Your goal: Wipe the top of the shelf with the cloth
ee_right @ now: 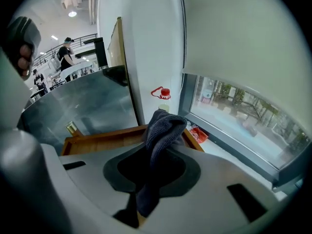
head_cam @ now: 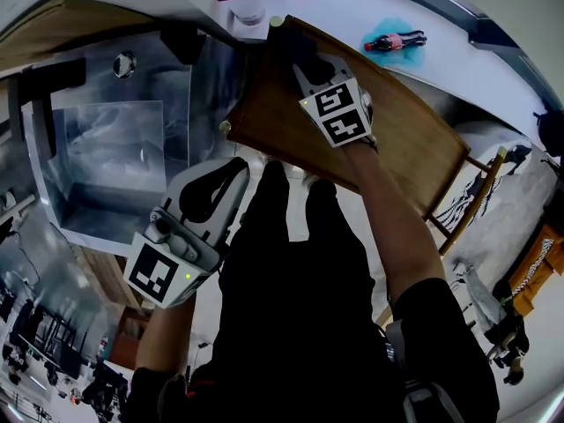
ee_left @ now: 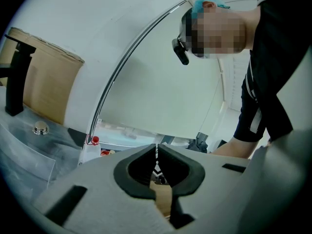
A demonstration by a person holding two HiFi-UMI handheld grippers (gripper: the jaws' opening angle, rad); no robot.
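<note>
The right gripper (head_cam: pixel 307 70) has its jaws clamped on the dark grey knitted cloth (ee_right: pixel 165 126), which it holds over the brown wooden shelf top (head_cam: pixel 414 148), evidently ready to wipe. The left gripper (head_cam: pixel 231 176), jaws together and empty, hangs clear of the shelf, judged idle.

The cloth (ee_right: pixel 163 130), a dark grey knitted piece, was bunched and pinched between the jaws of the right claw (ee_right: pixel 158 147), its folded end standing up past the tips and a tail hanging behind. It sat over the far corner of the shelf (head_cam: pixel 414 148), a brown wooden top with a raised rim, tilted across the head view; it seemed to touch the wood.
</note>
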